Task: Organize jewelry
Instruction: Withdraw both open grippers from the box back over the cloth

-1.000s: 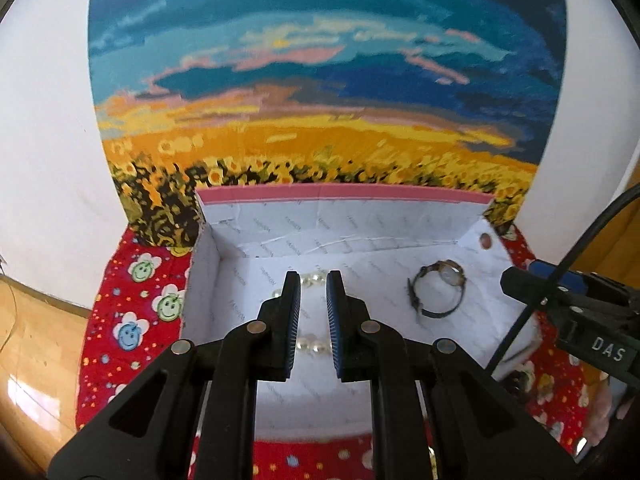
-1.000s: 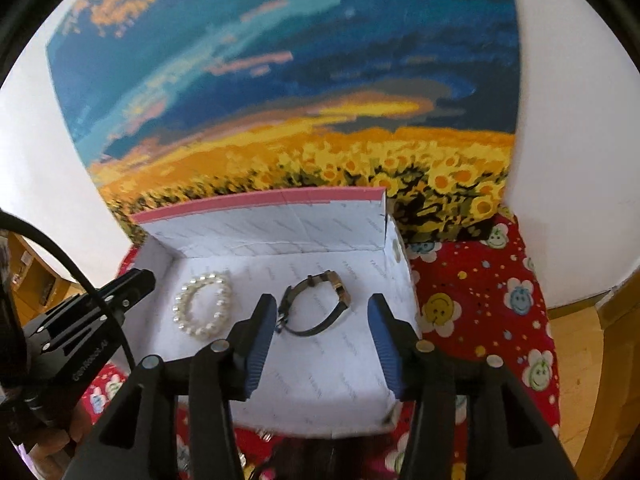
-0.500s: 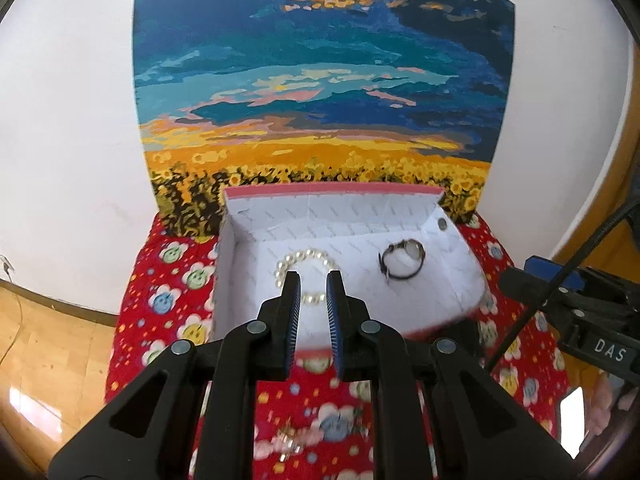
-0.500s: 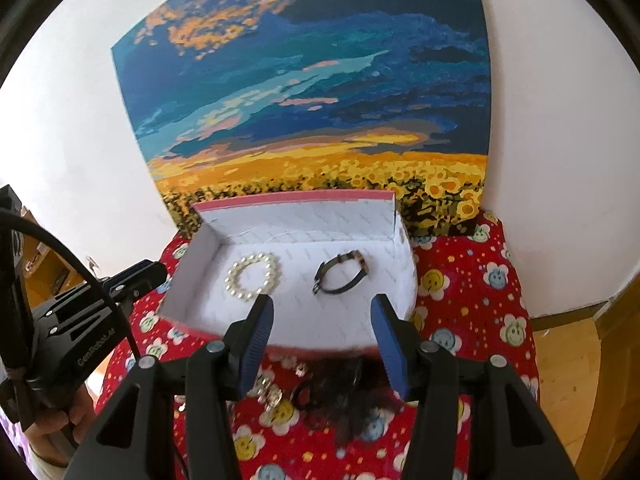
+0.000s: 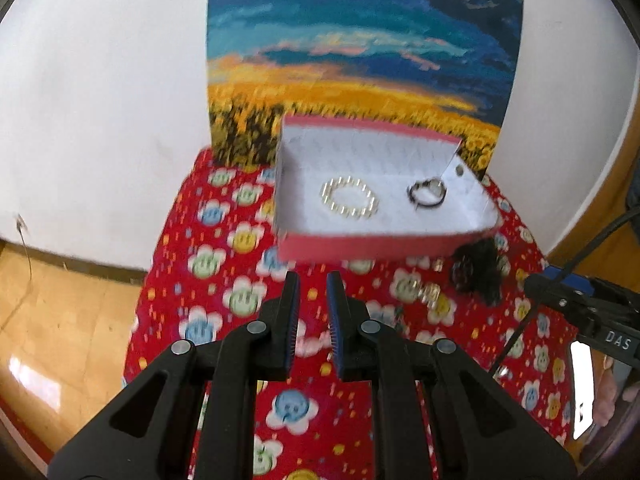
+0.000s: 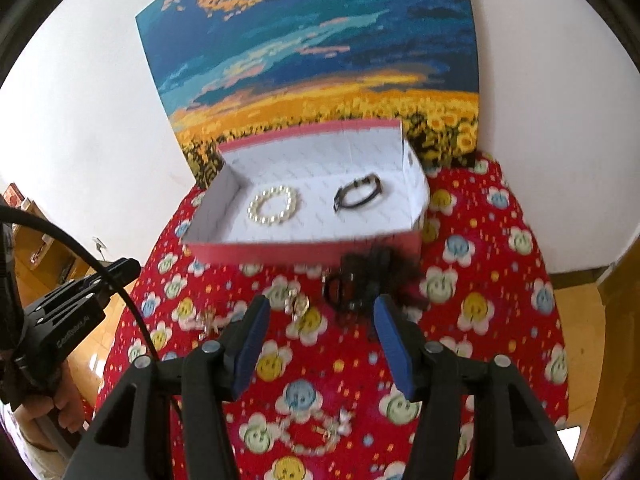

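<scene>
Both pairs of fingers hold nothing: the left gripper (image 5: 313, 320) has its fingers nearly together with a narrow gap, the right gripper (image 6: 318, 340) has its fingers spread wide. A pearl bracelet (image 6: 273, 210) and a watch (image 6: 359, 197) lie in the box (image 6: 304, 250) at the far edge of the red cloth (image 6: 500, 320). Loose gold trinkets (image 6: 297, 303), a dark hair piece (image 6: 370, 282) and a beaded chain (image 6: 316, 436) lie scattered nearer. I judge the small trinkets could slip from the pads, or the cloth could bunch under a low pinch.

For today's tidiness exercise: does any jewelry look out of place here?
Yes. The pearl bracelet and watch lie in the box, but a dark hairpiece, gold piece and beaded bracelet lie loose on the cloth.
</scene>
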`<action>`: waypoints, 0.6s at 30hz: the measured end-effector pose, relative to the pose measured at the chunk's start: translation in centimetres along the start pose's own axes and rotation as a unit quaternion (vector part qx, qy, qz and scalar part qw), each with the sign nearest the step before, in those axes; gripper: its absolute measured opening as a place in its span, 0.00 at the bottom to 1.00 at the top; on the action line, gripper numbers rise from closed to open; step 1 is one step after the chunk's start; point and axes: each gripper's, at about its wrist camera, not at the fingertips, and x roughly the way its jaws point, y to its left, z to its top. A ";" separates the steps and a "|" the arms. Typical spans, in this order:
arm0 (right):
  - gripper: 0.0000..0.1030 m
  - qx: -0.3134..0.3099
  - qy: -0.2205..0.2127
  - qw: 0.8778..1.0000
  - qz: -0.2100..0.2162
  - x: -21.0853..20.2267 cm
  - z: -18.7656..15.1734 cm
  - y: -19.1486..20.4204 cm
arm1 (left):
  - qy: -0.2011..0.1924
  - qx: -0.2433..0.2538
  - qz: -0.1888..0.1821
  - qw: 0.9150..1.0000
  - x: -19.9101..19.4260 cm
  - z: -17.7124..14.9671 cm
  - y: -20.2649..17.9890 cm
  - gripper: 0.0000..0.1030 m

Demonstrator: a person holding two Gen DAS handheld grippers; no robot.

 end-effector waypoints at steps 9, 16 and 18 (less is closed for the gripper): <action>0.56 0.009 0.019 1.000 -0.005 0.7 -4.6 -0.7 | 0.052 -0.029 -0.019 0.998 2.6 -4.2 1.7 0.12; 0.56 0.007 0.041 0.999 -0.015 2.1 -7.3 -1.4 | 0.066 -0.032 -0.024 0.997 3.5 -5.4 1.6 0.12; 0.56 0.004 0.042 0.999 -0.019 2.5 -7.7 -1.4 | 0.067 -0.032 -0.025 0.997 3.5 -5.5 1.4 0.12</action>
